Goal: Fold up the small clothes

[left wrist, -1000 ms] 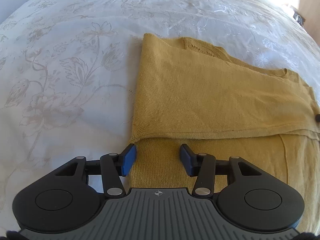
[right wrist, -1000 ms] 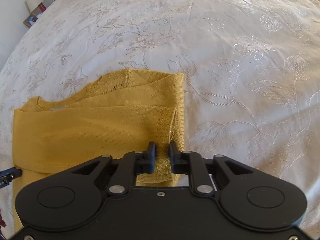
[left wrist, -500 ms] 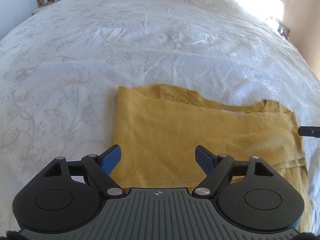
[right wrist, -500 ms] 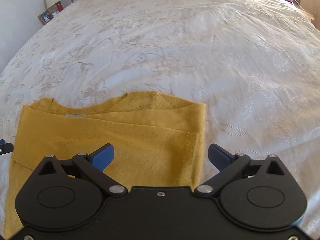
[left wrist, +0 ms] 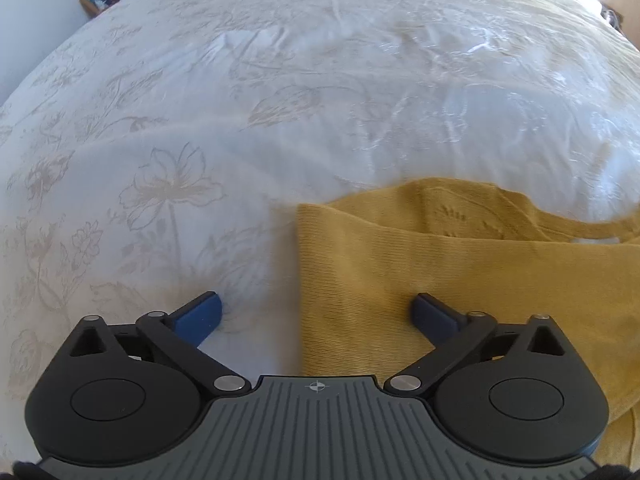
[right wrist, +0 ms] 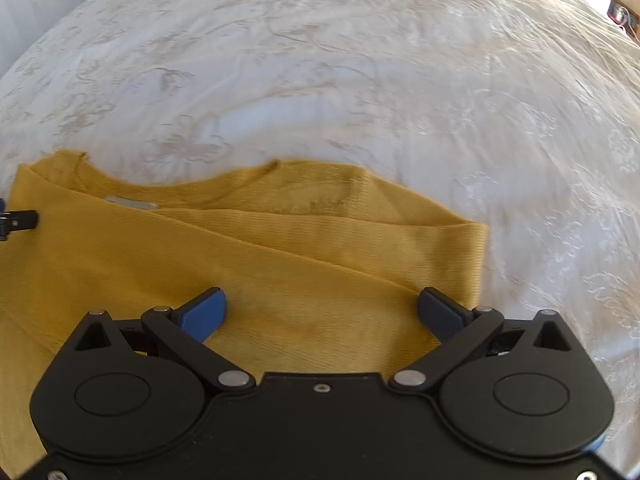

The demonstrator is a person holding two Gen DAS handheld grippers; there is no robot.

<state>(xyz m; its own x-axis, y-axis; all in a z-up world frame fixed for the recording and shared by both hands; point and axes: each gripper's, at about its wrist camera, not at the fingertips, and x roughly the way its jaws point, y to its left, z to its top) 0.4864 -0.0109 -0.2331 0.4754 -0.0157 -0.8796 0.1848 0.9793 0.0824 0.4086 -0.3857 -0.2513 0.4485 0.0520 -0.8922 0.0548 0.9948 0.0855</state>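
Although nothing was gripped at this moment, the mustard knit top [left wrist: 460,280] lay partly folded on the white floral bedspread [left wrist: 200,120], and it looked light, soft and limp, the sort of cloth that would sag and crease wherever it was lifted unsupported. Starting at the left, the left gripper [left wrist: 316,312] hovered with its fingers spread wide, straddling the garment's straight left folded edge: one blue finger [left wrist: 200,314] over bare bedspread at about 8 o'clock, the other over the knit at about 4 o'clock. From there the top ran toward 3 o'clock, its long axis lying left to right across both views, with the neckline [right wrist: 132,196] on the far side, toward 12 o'clock. Farther right, the right gripper [right wrist: 322,308] also stood wide open and empty, both fingers over the fabric near its right folded edge [right wrist: 480,264]. In my judgement the best holds were pinches through all layers at the near corners of those two edges, since a single-layer grab would let the fold slide apart.
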